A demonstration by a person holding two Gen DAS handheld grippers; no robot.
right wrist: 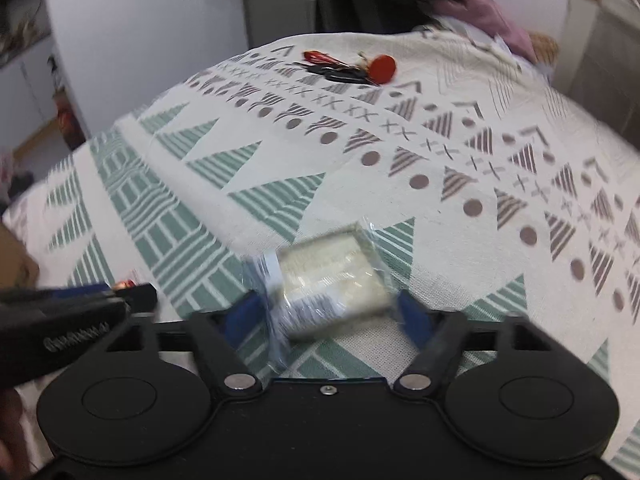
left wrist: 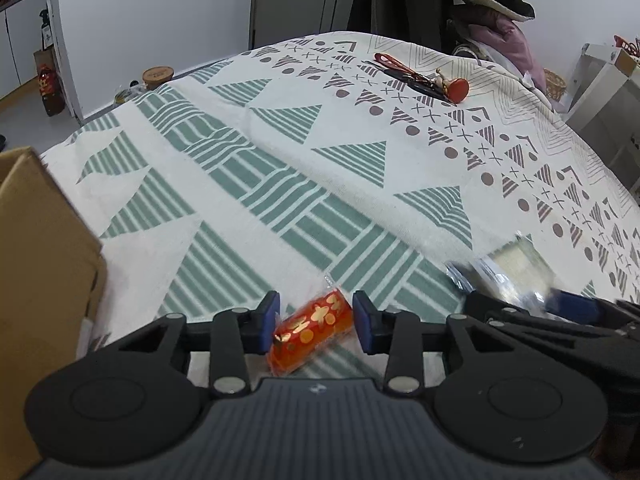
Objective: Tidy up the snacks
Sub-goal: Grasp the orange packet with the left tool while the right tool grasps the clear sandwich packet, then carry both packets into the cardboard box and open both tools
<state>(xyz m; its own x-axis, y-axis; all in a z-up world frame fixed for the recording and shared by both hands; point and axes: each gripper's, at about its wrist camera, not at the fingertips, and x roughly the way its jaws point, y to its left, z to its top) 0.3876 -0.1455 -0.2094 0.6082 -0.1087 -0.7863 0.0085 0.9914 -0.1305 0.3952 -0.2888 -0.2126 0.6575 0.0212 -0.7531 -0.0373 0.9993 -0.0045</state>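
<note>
The left gripper (left wrist: 316,320) is standing open astride a red, gold-printed cylindrical snack packet (left wrist: 311,330), pads apparently clear. The right gripper (right wrist: 328,314) is bracketing a clear-wrapped pale square snack (right wrist: 334,276); blur is hiding contact. A brown cardboard box (left wrist: 38,276), interior cropped, is sitting left on the patterned tablecloth (left wrist: 280,160); red-tagged keys (left wrist: 424,76) are lying beyond.

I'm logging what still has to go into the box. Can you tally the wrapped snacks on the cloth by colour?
Red with gold print: 1, the red snack lying between the fingers of the left tool.
Clear wrapper, pale contents: 1, the pale snack between the fingers of the right tool.
Total: 2
</note>
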